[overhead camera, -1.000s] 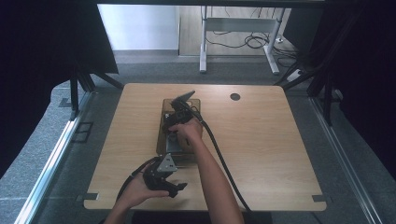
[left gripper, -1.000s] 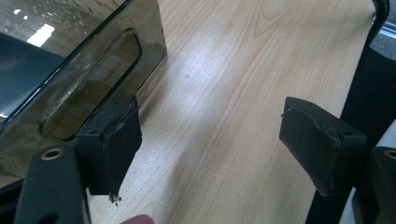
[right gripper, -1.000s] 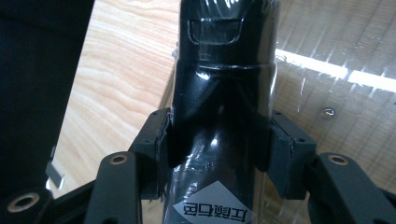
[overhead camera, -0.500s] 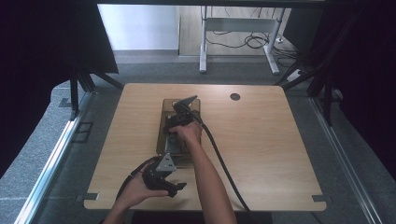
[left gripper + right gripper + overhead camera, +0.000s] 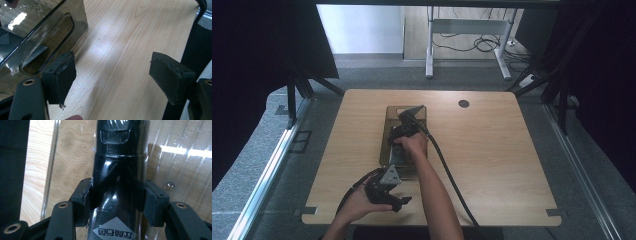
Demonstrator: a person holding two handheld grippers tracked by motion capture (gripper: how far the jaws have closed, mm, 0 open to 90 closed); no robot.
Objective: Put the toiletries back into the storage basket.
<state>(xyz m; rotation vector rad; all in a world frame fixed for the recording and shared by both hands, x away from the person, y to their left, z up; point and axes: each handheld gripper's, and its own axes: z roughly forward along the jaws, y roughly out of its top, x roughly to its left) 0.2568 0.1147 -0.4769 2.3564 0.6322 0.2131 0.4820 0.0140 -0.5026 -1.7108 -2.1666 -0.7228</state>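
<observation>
Between the right claw's pads sits a glossy black bottle, gripped above the clear tray; beside that tray, the left claw gapes wide over the worktop.

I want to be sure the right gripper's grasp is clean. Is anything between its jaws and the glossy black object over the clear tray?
Nothing visible. The right gripper has its pads directly against both sides of the glossy black object, above the clear tray.

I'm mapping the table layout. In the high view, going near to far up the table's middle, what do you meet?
Left gripper → right hand → right gripper holding a black object over the clear tray → round hole.
</observation>
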